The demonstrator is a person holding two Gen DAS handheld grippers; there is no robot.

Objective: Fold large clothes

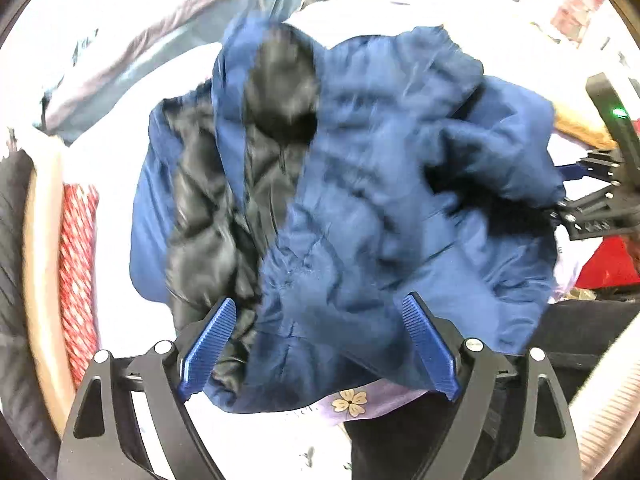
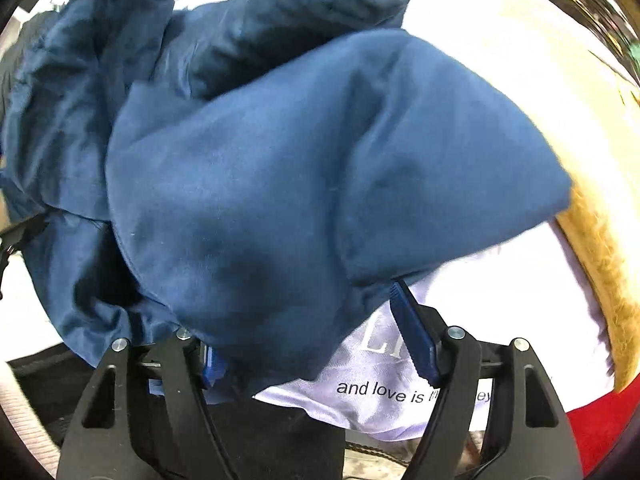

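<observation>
A navy padded jacket (image 1: 360, 168) lies crumpled on a white printed sheet (image 2: 460, 272), its black quilted lining (image 1: 208, 208) turned up along one side and its dark hood opening (image 1: 280, 92) facing the far end. The left claw (image 1: 318, 344) hovers over the near hem with its blue ribbed pads spread wide, fabric lying between them but neither pad pressing on it: released. The right claw (image 2: 312, 332), pointing straight down at the jacket's other edge, is also spread; its right pad stands clear over the sheet, while its left pad is mostly buried under a bulging fold of navy cloth, and nothing appears pinched.

The step in hand looks like the pause between folds: the garment is bunched toward the middle, not yet a tidy rectangle, and both claws seem to be seeking fresh holds. The next move probably calls for each claw to close on a firm edge, a hem or sleeve seam, and draw the puffy cloth flat before folding again; slippery, padded fabric like this will likely spring back unless pressed down.

No container holds anything here. Around the sheet lie a mustard fleece blanket (image 2: 600, 240), a red item (image 1: 608, 264), a grey-blue garment (image 1: 132, 60) at the far side and a red patterned cloth (image 1: 78, 272).
</observation>
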